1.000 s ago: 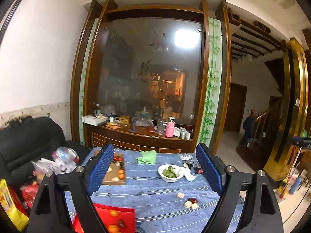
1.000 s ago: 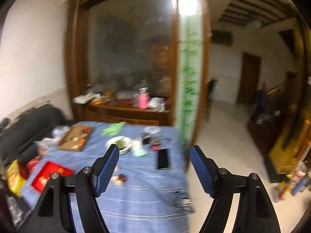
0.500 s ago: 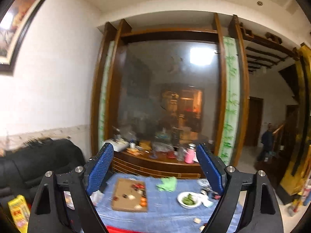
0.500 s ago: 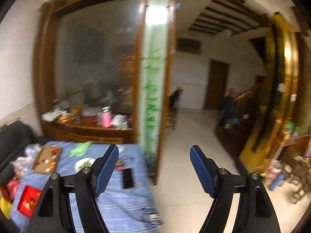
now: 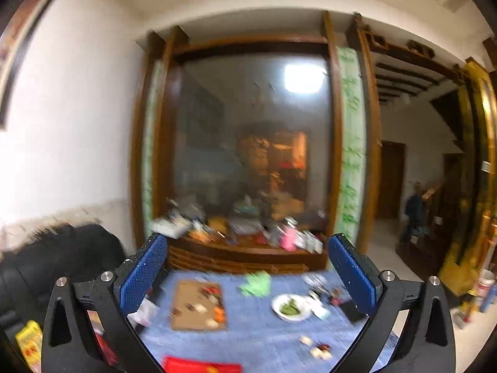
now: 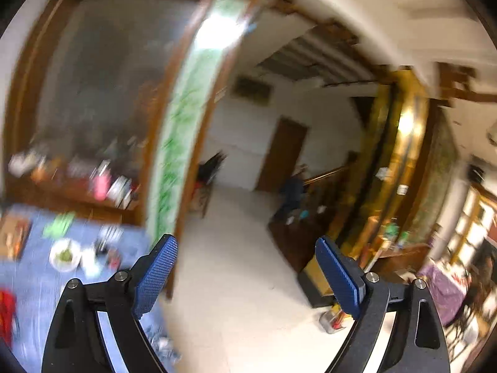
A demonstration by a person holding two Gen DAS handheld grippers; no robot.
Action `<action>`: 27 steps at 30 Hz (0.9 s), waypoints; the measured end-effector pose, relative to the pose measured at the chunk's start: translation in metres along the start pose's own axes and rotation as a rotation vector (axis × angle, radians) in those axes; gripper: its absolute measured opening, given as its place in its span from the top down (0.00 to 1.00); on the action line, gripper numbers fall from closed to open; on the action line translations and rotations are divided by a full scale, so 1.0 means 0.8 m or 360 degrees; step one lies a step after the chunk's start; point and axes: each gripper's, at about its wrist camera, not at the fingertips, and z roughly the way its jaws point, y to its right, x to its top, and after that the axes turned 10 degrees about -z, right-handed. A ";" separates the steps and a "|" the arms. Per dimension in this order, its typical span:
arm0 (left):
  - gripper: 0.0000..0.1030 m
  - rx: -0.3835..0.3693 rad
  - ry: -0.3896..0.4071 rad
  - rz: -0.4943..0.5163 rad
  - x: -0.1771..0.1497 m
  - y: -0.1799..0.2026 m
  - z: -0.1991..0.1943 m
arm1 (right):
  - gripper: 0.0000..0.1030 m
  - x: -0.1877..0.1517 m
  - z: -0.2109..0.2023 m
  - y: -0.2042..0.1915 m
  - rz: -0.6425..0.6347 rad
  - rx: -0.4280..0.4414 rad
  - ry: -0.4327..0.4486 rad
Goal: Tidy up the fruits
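My left gripper (image 5: 248,275) is open and empty, held high and well back from a table with a blue cloth (image 5: 254,335). On the cloth lie a brown board (image 5: 197,306) with small fruits, a white bowl (image 5: 290,307) of green fruit, a few loose fruits (image 5: 320,349) near the front, and a red tray (image 5: 202,366) at the bottom edge. My right gripper (image 6: 247,275) is open and empty, pointing right of the table over the pale floor (image 6: 248,279). In its blurred view the bowl (image 6: 65,255) and board (image 6: 12,237) sit far left.
A black sofa (image 5: 46,267) stands left of the table. A wooden sideboard (image 5: 242,251) crowded with bottles and boxes stands behind it, under a large glass panel. A green cloth (image 5: 256,283) and a dark phone (image 5: 352,309) lie on the table. A person (image 5: 413,214) stands by the stairs.
Both views tilted up and away from the table over the second. The right gripper swung right, toward the hall floor, and is now blurred. Both grippers stayed open.
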 end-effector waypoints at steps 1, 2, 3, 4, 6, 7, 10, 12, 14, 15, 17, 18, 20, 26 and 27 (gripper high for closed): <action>0.00 -0.0050 -0.0064 -0.0028 -0.025 0.002 0.011 | 0.09 -0.014 0.012 -0.031 -0.0060 0.0075 -0.0027; 0.00 -0.0103 -0.0136 -0.0062 -0.053 0.004 0.025 | 0.09 -0.031 0.026 -0.066 -0.0117 0.0179 -0.0058; 0.00 -0.0149 -0.0198 -0.0092 -0.079 0.004 0.036 | 0.09 -0.052 0.041 -0.105 -0.0158 0.0302 -0.0093; 0.00 -0.0187 -0.0249 -0.0122 -0.100 0.005 0.047 | 0.09 -0.066 0.051 -0.129 -0.0172 0.0383 -0.0115; 0.00 -0.0251 -0.0360 -0.0214 -0.152 0.003 0.078 | 0.09 -0.102 0.082 -0.198 -0.0183 0.0639 -0.0190; 0.00 -0.0270 -0.0409 -0.0258 -0.177 0.000 0.095 | 0.09 -0.118 0.098 -0.228 -0.0164 0.0751 -0.0218; 0.00 -0.0287 -0.0513 -0.0369 -0.248 -0.009 0.144 | 0.09 -0.166 0.138 -0.321 -0.0116 0.1011 -0.0262; 0.00 -0.0202 -0.0563 -0.0390 -0.290 -0.014 0.180 | 0.09 -0.198 0.160 -0.385 -0.0107 0.1105 -0.0313; 0.00 -0.0127 -0.0666 -0.0403 -0.331 -0.020 0.218 | 0.11 -0.214 0.198 -0.436 -0.0087 0.1150 -0.0390; 0.00 -0.0085 -0.0733 -0.0421 -0.355 -0.025 0.238 | 0.11 -0.219 0.214 -0.457 -0.0066 0.1161 -0.0424; 0.00 -0.0042 -0.0815 -0.0462 -0.383 -0.034 0.264 | 0.11 -0.228 0.236 -0.487 -0.0050 0.1157 -0.0466; 0.00 -0.0021 -0.0839 -0.0469 -0.393 -0.039 0.270 | 0.11 -0.233 0.242 -0.498 -0.0059 0.1146 -0.0481; 0.00 0.0038 -0.0926 -0.0486 -0.423 -0.047 0.287 | 0.11 -0.238 0.255 -0.522 -0.0128 0.1086 -0.0497; 0.00 0.0112 -0.1103 -0.0472 -0.481 -0.043 0.320 | 0.11 -0.239 0.276 -0.543 -0.0262 0.0971 -0.0455; 0.00 0.0127 -0.1119 -0.0465 -0.485 -0.041 0.323 | 0.11 -0.237 0.280 -0.544 -0.0270 0.0969 -0.0451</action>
